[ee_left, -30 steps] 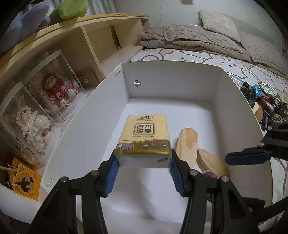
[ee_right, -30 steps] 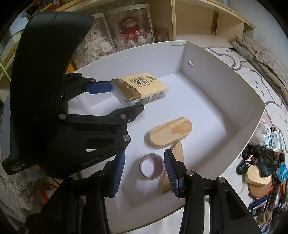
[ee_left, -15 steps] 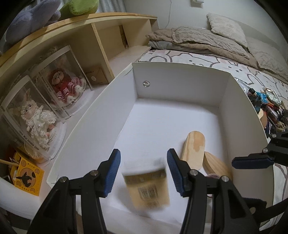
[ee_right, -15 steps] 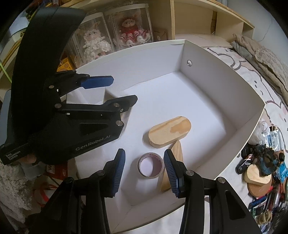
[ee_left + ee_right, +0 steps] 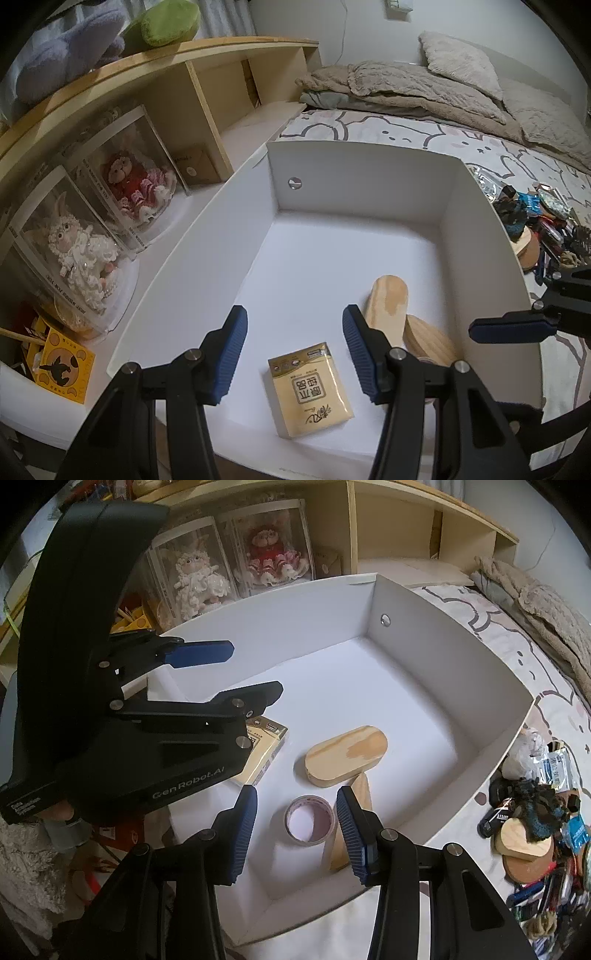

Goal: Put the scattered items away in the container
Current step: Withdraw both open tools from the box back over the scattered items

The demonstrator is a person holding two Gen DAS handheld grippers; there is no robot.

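A yellow tissue pack (image 5: 314, 387) lies flat on the floor of the white box (image 5: 351, 177), below and just behind my left gripper (image 5: 293, 317), which is open and holds nothing. In the right wrist view the tissue pack (image 5: 264, 749) is half hidden under the left gripper (image 5: 251, 672). My right gripper (image 5: 295, 797) hovers open over the near end of the box (image 5: 424, 646). A tape roll (image 5: 310, 819) lies on the box floor beneath it, untouched. A wooden oval (image 5: 347, 755) and a second wooden piece (image 5: 364, 786) rest beside the roll.
Several small items (image 5: 535, 812) lie scattered on the patterned bed cover to the right of the box. A wooden shelf (image 5: 207, 103) with boxed dolls (image 5: 136, 184) runs along the box's left side. Folded blankets and a pillow (image 5: 458, 62) lie at the far end.
The tissue pack, gripped between the left pads a second ago, has dropped out and now lies on the box floor. The right gripper has stayed still.
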